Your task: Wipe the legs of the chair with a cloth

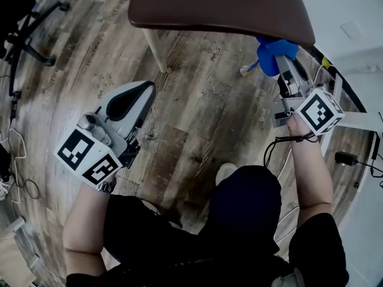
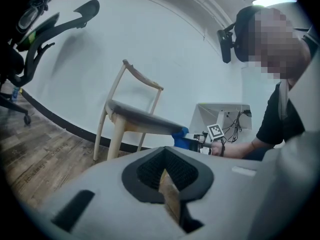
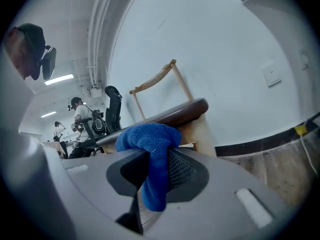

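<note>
Left gripper (image 1: 142, 94), jaws together, empty; right gripper (image 1: 287, 73), jaws tight on blue cloth (image 1: 270, 54), by the chair (image 1: 221, 8) seat's edge.

Left gripper (image 1: 142, 92) held low, jaws together, nothing between them. Right arm stretched forward, right gripper (image 1: 286, 70) jaws clamped on cloth (image 1: 272, 55).

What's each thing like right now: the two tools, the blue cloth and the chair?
Left tool: shut, holding nothing.
Right tool: shut on the blue cloth.
Blue cloth: bunched up, held beside the seat edge.
Chair: standing upright on the wooden floor.
</note>
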### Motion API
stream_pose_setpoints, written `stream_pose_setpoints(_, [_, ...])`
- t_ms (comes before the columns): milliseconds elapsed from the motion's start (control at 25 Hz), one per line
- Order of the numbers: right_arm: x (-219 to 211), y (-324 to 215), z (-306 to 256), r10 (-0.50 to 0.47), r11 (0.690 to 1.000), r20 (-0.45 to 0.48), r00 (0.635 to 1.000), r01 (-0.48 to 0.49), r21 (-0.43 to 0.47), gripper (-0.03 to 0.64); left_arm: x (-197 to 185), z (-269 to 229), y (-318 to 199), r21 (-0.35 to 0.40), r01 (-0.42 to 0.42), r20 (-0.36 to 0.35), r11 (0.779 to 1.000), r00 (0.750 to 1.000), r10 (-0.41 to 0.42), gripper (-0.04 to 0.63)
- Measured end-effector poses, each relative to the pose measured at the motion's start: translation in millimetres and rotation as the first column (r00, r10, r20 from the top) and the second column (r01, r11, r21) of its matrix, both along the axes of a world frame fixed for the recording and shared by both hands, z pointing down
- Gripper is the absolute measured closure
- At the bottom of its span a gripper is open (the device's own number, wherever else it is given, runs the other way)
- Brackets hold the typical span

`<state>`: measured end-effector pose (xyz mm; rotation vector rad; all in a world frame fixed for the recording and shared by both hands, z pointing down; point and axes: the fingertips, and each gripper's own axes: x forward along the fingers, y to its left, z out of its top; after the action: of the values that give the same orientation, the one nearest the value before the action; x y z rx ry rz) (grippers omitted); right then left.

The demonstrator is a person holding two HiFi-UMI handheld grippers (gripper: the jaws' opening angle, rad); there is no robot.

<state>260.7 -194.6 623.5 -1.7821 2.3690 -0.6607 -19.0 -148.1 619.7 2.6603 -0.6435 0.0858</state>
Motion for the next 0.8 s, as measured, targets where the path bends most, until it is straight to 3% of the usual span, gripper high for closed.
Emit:
stream_pose_setpoints(240, [29, 6, 3, 0.056, 0.998, -0.019, 0.998, -0.056, -0.001, 0.531, 4, 4, -5, -0.007, 0.007, 0.008, 1.000, 1.000, -0.007, 0.591])
stream_pose_setpoints(800, [63, 4, 52, 0.124, 0.992, 0.060, 0.990, -0.122, -0.045, 0.531, 12, 23, -11, -0.027, 0.008, 0.045, 1.000, 0.999, -0.007, 0.591])
